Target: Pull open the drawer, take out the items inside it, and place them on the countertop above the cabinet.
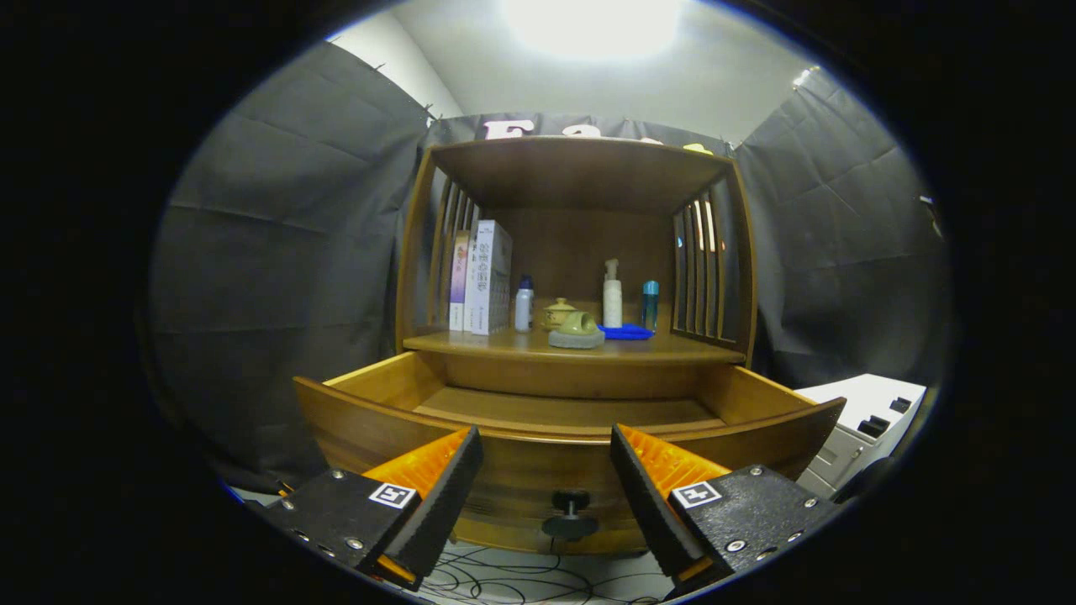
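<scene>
Tongs of the handheld gripper stand spread wide apart, clamped on nothing, their black ribbed fingers with orange backing flanking the drawer knob without touching it. Each finger mount carries a small square black-and-white marker. That dark round knob sits on the curved front panel of the wooden drawer, low and centred between the fingers, just ahead of them.

Above the knob, the drawer is pulled well out of the wooden cabinet, and the part of its floor that shows looks bare; the front panel hides the nearer part of the inside.

Higher than the knob and farther back lies the countertop, under the cabinet's slatted upper shelf. On it, up and to the left of the knob, stand upright boxes, a purple one against a white one, with a small white bottle with a dark cap next to them. Almost straight above the knob sit a yellowish lidded pot and a green cup lying on its side on a grey coaster. Just right of those are a white pump bottle, a blue cloth and a teal bottle.

Below the knob, tangled cables lie on the pale floor. Well to the knob's right stands a white unit with dark slots.
</scene>
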`<control>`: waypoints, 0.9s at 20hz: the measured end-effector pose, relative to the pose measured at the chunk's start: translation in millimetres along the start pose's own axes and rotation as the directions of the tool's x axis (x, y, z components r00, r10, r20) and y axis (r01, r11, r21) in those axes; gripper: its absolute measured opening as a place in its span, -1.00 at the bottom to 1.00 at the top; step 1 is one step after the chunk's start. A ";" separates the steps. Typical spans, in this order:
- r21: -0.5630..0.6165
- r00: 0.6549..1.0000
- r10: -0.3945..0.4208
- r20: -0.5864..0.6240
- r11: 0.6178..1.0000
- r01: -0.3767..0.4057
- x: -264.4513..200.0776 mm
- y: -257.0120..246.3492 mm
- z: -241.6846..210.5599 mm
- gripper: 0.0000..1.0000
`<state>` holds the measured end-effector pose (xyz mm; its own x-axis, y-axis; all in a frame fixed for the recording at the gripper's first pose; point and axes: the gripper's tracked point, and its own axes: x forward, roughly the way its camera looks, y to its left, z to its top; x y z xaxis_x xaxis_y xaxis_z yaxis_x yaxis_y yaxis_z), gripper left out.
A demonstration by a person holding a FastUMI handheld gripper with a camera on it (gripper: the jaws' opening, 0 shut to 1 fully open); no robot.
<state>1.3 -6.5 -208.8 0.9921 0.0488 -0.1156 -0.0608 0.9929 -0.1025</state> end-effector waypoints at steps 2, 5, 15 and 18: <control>-0.016 0.999 -0.049 -0.007 0.999 0.049 -0.4 -14.7 -4.2 0.90; -0.027 0.996 -0.083 -0.027 0.996 0.083 5.4 -19.1 -16.9 0.90; -0.008 0.994 -0.062 -0.093 0.998 0.062 27.7 -8.0 -25.0 0.90; 0.027 0.993 -0.059 -0.103 0.998 0.062 53.4 -7.0 -20.4 0.90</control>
<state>52.5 -13.1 -234.4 0.9774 -0.0213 -0.2101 0.0039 0.9965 -0.0833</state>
